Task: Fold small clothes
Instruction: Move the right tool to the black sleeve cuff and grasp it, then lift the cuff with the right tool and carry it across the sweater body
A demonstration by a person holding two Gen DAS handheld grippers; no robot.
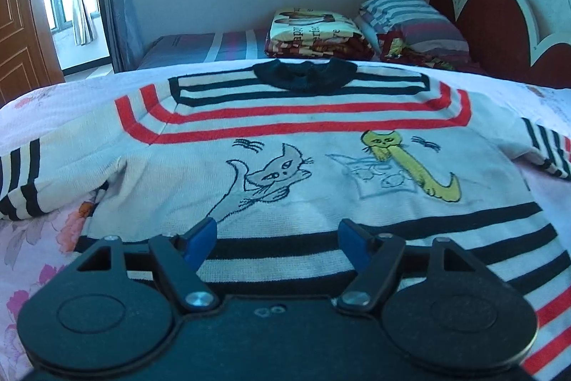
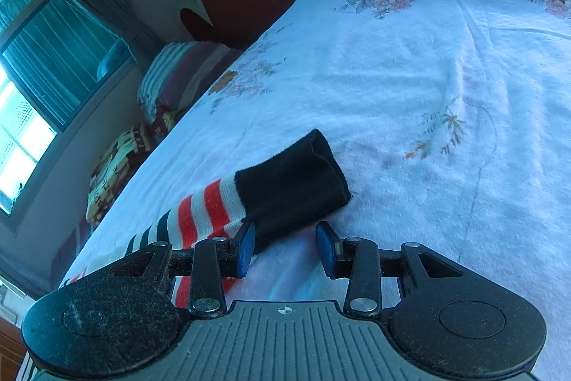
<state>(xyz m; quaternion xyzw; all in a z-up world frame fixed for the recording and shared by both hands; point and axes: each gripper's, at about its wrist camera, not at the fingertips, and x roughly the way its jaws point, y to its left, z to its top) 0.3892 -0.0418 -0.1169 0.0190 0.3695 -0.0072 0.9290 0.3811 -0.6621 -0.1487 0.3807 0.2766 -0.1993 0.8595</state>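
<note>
Here, a small knitted sweater [image 1: 285, 145] lies spread flat, front up, on the floral bedsheet [image 1: 35, 238], its black collar [image 1: 305, 74] at twelve o'clock in the left wrist view and its striped hem at six o'clock. The left gripper [image 1: 278, 238] hovers at the hem, jaws wide apart, nothing between them; whether the blue pads [image 1: 201, 234] touch the fabric I cannot tell. One striped sleeve [image 1: 21, 177] reaches out at nine o'clock.

In the right wrist view the other sleeve's black cuff [image 2: 292, 184] lies on the sheet at the centre. The right gripper [image 2: 285, 249] sits at six o'clock, jaws apart, its nine-o'clock pad touching the cuff's near edge. A striped pillow [image 2: 171, 74] lies at ten o'clock.
</note>
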